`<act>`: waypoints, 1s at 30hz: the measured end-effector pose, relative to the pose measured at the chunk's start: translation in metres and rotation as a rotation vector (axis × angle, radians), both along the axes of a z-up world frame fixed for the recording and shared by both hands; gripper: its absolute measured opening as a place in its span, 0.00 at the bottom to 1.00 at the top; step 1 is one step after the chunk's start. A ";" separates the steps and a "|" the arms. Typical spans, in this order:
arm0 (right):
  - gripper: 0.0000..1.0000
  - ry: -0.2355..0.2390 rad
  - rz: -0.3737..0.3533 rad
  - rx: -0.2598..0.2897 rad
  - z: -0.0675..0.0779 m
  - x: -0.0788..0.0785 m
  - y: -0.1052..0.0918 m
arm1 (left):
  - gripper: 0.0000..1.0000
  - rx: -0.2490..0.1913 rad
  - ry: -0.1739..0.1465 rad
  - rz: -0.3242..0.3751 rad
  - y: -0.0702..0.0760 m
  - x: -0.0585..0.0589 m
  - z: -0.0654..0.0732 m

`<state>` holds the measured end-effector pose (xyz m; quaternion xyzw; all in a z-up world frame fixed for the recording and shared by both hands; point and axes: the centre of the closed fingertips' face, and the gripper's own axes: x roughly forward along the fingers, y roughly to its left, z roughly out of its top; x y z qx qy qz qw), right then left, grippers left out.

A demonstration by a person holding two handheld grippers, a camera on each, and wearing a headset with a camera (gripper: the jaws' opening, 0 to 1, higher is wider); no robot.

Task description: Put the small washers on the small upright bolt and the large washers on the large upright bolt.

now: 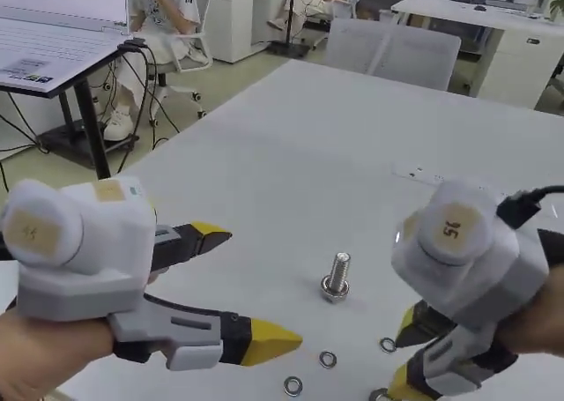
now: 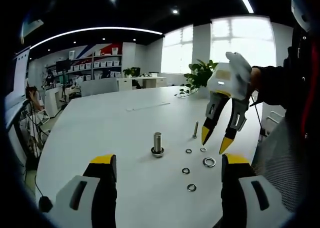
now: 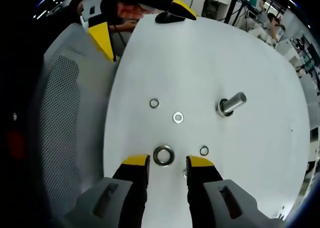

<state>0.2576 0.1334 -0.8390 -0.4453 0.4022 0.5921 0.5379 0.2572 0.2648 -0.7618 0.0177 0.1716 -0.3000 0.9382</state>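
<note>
While the right claw (image 3: 167, 162) hovers low over the white desk (image 3: 200, 52), its jaws stand partly apart and hold nothing. A large washer (image 3: 163, 155) lies flat on the desk in the gap just ahead of its yellow tips. The left claw (image 2: 169, 160) is spread wide and empty, off to one side. The large upright bolt (image 2: 157, 144) stands mid-desk. The small upright bolt (image 2: 195, 129) stands close behind the right claw (thin, and probably easy to topple). A smaller washer (image 3: 204, 150) lies just beside one jaw. The likely trouble is that a flat ring on a smooth desk may skid away as the jaws close. A low or crooked approach could also sweep the neighbouring washer or knock the small bolt over.
</note>
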 end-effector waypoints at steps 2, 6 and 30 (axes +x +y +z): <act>0.30 0.010 -0.003 -0.002 -0.004 -0.003 -0.001 | 0.86 -0.002 0.000 0.001 0.000 0.000 0.000; 0.30 0.013 -0.007 -0.017 -0.015 -0.006 -0.004 | 0.86 0.001 -0.002 0.000 0.000 -0.001 0.001; 0.29 -0.021 0.005 -0.074 -0.043 -0.005 -0.009 | 0.86 -0.002 -0.002 -0.004 -0.002 -0.004 0.001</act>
